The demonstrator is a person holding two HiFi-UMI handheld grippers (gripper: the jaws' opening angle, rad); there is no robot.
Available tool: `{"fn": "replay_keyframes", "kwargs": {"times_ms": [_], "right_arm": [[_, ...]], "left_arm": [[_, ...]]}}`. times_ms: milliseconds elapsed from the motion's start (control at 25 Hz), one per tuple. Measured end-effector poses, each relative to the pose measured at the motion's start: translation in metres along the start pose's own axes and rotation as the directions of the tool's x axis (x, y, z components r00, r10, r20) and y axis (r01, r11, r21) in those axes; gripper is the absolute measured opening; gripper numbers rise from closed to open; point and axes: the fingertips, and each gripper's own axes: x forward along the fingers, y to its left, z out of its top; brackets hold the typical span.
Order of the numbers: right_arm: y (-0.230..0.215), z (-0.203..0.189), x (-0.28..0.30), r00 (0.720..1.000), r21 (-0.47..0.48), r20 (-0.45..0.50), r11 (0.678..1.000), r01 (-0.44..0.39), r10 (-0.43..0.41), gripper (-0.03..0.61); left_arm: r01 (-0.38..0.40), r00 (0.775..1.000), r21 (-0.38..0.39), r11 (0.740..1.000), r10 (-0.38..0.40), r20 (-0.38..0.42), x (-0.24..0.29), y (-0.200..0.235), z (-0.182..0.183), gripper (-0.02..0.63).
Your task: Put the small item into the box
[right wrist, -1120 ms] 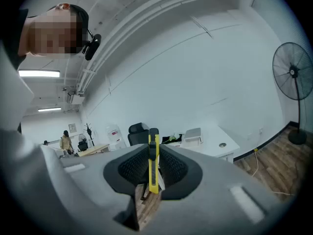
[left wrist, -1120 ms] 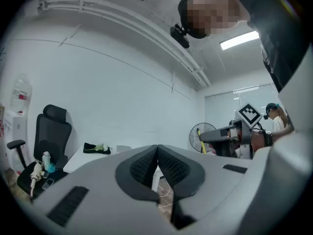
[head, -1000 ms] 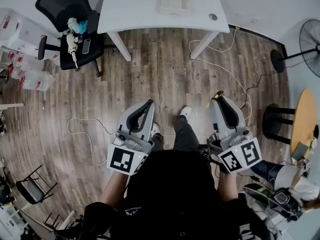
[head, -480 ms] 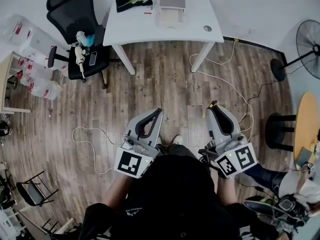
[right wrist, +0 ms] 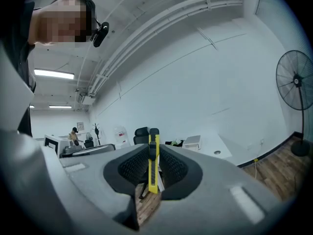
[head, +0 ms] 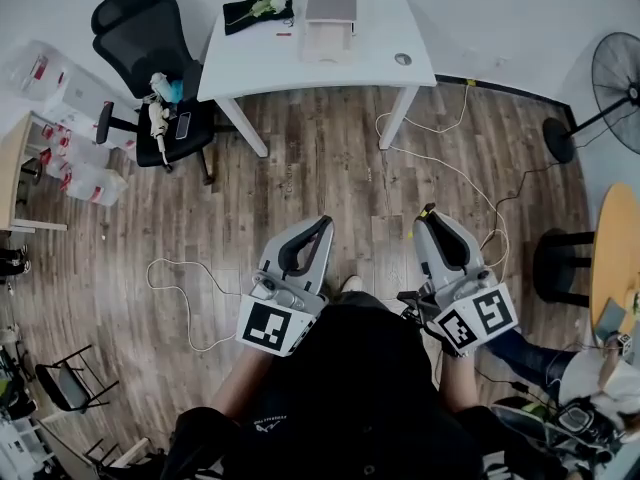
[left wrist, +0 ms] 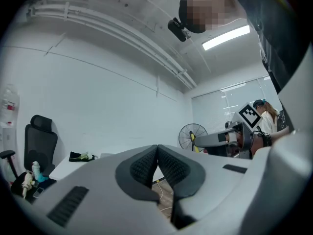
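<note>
Person stands on wood floor (head: 300,168), both grippers held low and close to the body, pointing ahead toward the worktop (head: 250,58).

Right gripper (head: 428,213): fingers (right wrist: 129,166) closed on a knife (right wrist: 153,163), yellow body with a black slider, upright between the pads. Its top pokes above the fingertips and its lower end hangs below the pads. From the head view only a speck of yellow shows at the tip of the gripper.

Left gripper (head: 322,223): fingers (left wrist: 142,165) pressed together, pads touching along their length, nothing between them. The right gripper's marker cube is visible off to the side in the left gripper view.

Box (head: 328,18): pale, lid up, sitting on the far half of the white worktop, well apart from both grippers. A dark cloth (head: 255,10) with white flowers lies just beside it, to its left. A small round fitting (head: 402,59) is set in the worktop near the right front corner.

Surroundings: black chair (head: 150,38) left of the worktop, with small things on the seat. White cable (head: 440,163) runs across the floor from the right-hand leg of the worktop toward the person. Standing fan (head: 615,68) at far right.
</note>
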Motion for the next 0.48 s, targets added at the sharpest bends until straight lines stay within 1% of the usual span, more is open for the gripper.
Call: {"fn": "replay_keyframes", "kwargs": {"times_ms": [80,200,360,480], "right_arm": [[-0.005,0.0,0.001,1.0,-0.015,0.002,1.0,-0.002,0.002,0.069],[-0.014,0.003,0.004,1.0,-0.001,0.008,1.0,0.006,-0.006,0.069],[-0.031,0.011,0.024,0.999,-0.003,0.013,1.0,0.03,-0.03,0.069],[-0.044,0.014,0.046,0.999,-0.005,0.009,0.999,0.053,-0.053,0.069]], "left_arm": [[-0.013,1.0,0.027,1.0,0.013,-0.016,0.002,0.002,-0.008,0.005],[-0.013,1.0,0.048,0.999,0.013,-0.006,0.012,0.006,-0.004,0.005],[0.0,1.0,0.035,0.999,-0.001,0.019,0.036,0.026,0.001,0.005],[0.01,1.0,0.035,0.999,-0.01,0.004,0.053,0.048,-0.003,0.005]]}}
